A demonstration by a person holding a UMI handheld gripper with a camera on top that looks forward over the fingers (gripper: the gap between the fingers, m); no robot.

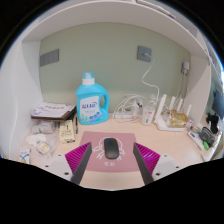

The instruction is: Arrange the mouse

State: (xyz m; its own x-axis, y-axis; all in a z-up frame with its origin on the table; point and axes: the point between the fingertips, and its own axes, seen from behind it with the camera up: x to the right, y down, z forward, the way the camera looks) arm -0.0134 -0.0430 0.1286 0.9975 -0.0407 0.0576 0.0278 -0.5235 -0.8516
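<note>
A dark grey mouse (110,149) lies on a pink mouse mat (112,168) on the pale desk. My gripper (111,156) is open. Its black fingers with magenta pads (82,157) stand either side of the mat, and the mouse sits between them with a gap at each side, resting on the mat.
A blue detergent bottle (90,99) stands beyond the mat at the wall. A white router (171,115) with antennas and cables is to the right. Boxes and small clutter (50,125) lie to the left. A dark object (208,135) sits far right.
</note>
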